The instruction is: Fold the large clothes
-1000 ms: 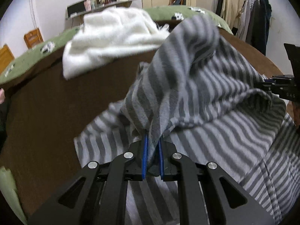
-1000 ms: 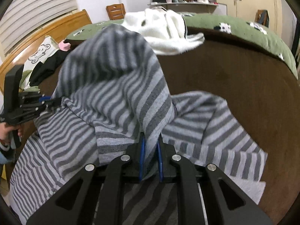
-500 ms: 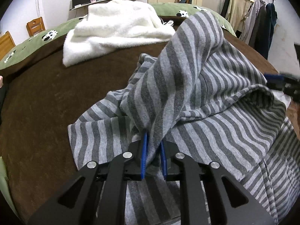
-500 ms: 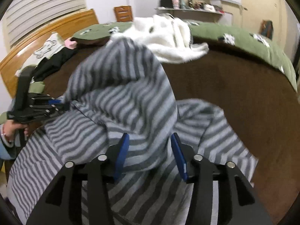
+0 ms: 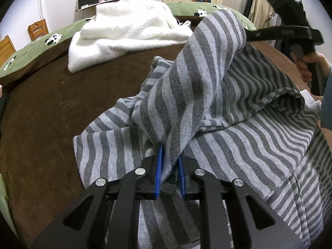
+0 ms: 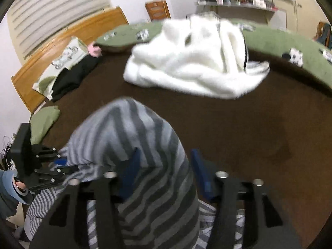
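A grey striped garment [image 5: 207, 83] lies bunched on the brown bed cover [image 5: 62, 103], with one fold raised into a peak. My left gripper [image 5: 169, 159] is shut on the lower end of that fold, cloth pinched between its blue pads. The right wrist view is blurred: my right gripper [image 6: 166, 166] stands over the fold's peak [image 6: 128, 137]. Its jaws are closing with the cloth between them, and the right pad [image 6: 200, 172] is clear of the cloth. In the left wrist view the right gripper [image 5: 251, 34] sits at the peak, held by a hand [image 5: 311, 64].
A white fluffy garment [image 5: 128, 27] lies further back on the bed. A green patterned blanket [image 5: 31, 47] rims the far side. A wooden headboard [image 6: 62, 45], a pillow and black clothing [image 6: 70, 78] are at the left. A clothes rack [image 5: 259, 6] stands at the back right.
My right gripper let go of the striped fold, opened wide, and moved up and forward to the fold's peak, its jaws narrowing again. My left gripper kept its hold in place.
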